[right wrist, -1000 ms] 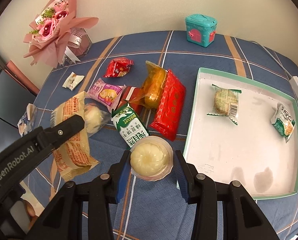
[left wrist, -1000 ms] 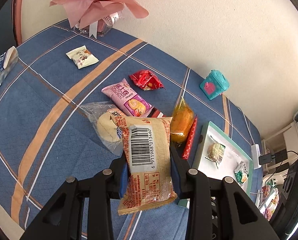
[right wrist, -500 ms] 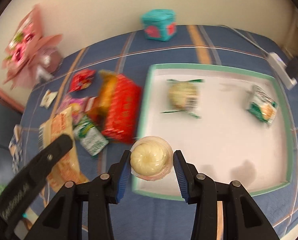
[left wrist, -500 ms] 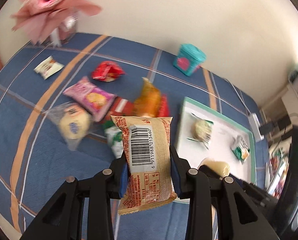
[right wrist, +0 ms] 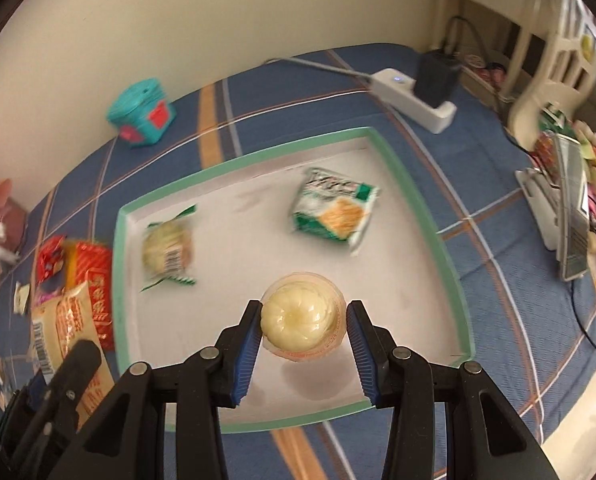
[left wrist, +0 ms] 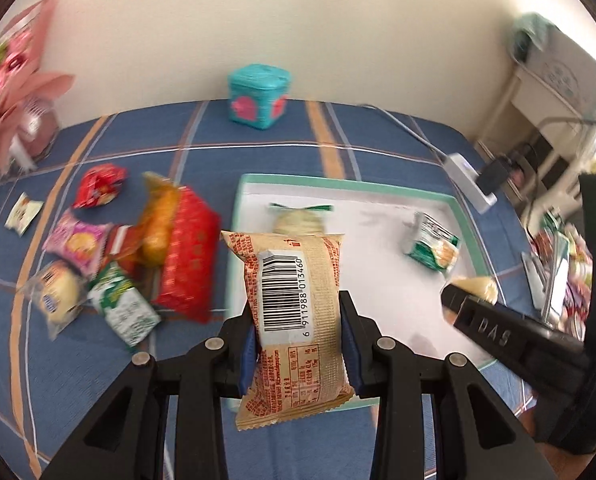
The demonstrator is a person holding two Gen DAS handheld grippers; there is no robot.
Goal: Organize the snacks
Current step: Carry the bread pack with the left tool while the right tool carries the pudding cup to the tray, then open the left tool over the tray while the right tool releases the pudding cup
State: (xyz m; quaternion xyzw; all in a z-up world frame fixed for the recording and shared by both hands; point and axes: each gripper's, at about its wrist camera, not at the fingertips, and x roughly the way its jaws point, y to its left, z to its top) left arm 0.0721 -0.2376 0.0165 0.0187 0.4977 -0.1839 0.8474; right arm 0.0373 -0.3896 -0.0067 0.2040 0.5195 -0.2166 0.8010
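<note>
Two snacks lie in the tray (right wrist: 438, 240); several wait on the worktop (left wrist: 338, 152). The left gripper (left wrist: 298, 344) fingers clamp a tan packet (left wrist: 293, 300), the right gripper (right wrist: 304, 330) fingers a jelly cup (right wrist: 302, 316), above the tray.

Tablecloth (left wrist: 257, 152) is matt woven cloth, blue plaid. The tray (right wrist: 438, 240) looks like smooth cardboard with a scuffed white floor. The tan cake packet (left wrist: 293, 312) is crinkly plastic film, the jelly cup (right wrist: 302, 316) clear glossy plastic, and the gripper fingers (right wrist: 414, 384) matt black plastic.

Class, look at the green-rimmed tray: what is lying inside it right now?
Inside the tray lie a round pastry packet and a green cracker packet. The left view's held wrapper covers part of the tray floor.
</note>
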